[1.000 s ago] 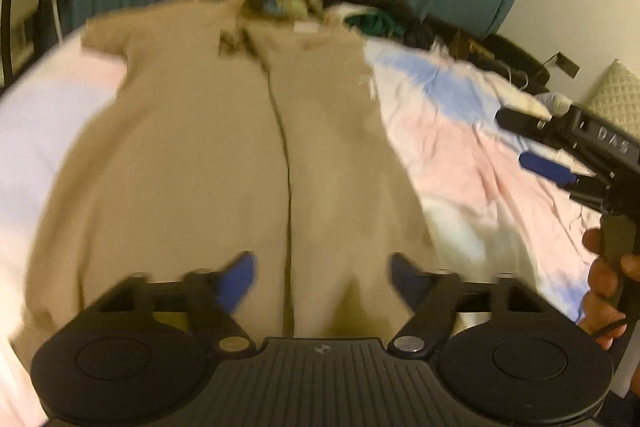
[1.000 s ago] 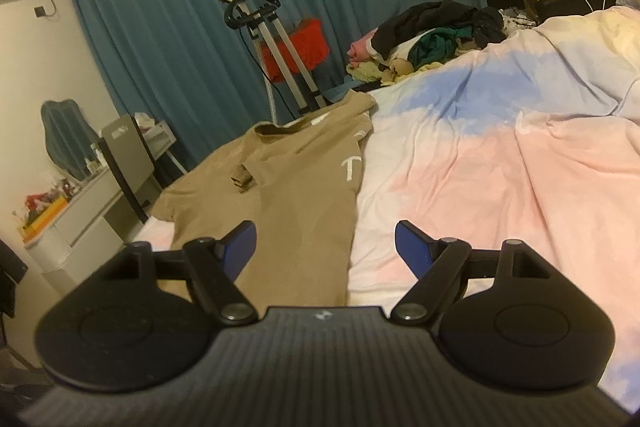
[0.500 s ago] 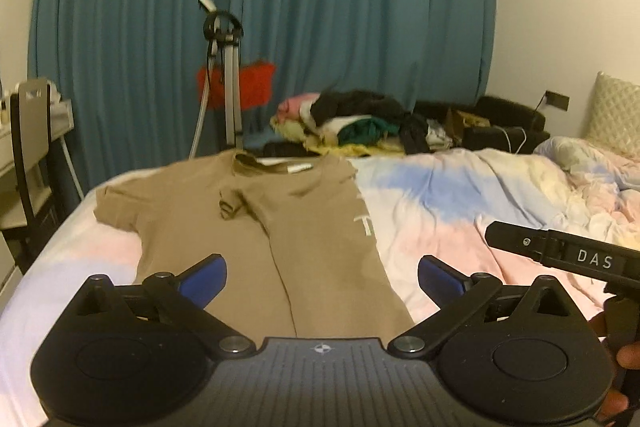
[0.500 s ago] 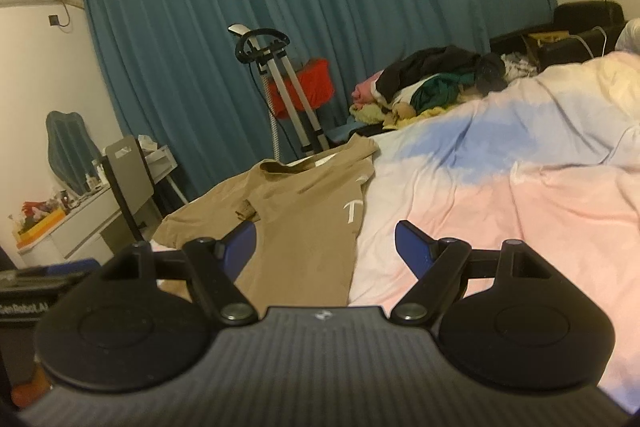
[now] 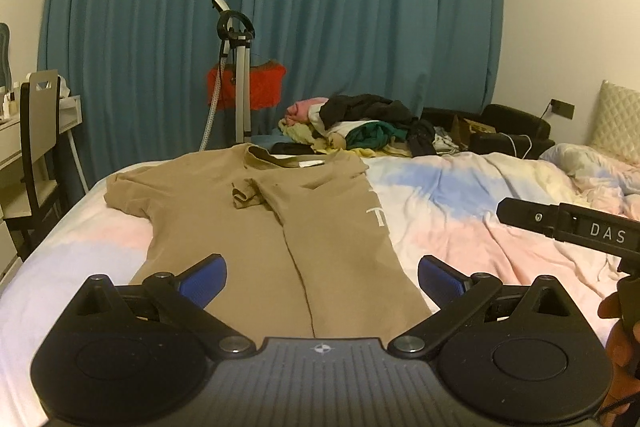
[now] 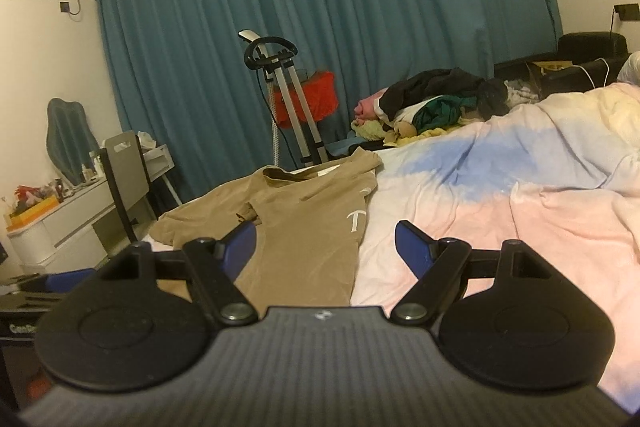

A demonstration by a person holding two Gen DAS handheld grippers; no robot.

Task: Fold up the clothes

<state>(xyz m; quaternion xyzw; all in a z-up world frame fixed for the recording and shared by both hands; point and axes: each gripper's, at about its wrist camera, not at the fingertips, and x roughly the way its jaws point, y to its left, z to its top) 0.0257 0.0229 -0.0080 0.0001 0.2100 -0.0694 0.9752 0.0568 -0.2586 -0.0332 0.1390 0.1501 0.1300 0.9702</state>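
White capitals "DAS" stand on the black body of the right hand-held gripper [image 5: 568, 227], seen from the left wrist view; a white letter "T" is printed on the tan T-shirt [image 5: 280, 227] near its right edge; in the right wrist view, pale letters on the left hand-held gripper [image 6: 24, 311] begin "Gen", the rest blurred.

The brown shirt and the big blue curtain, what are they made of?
The brown shirt looks like soft, matte knit cloth, probably cotton: it lies limp with small wrinkles. The curtain looks like thicker matte woven fabric, hanging in long, even folds. The exact fibre can't be told.
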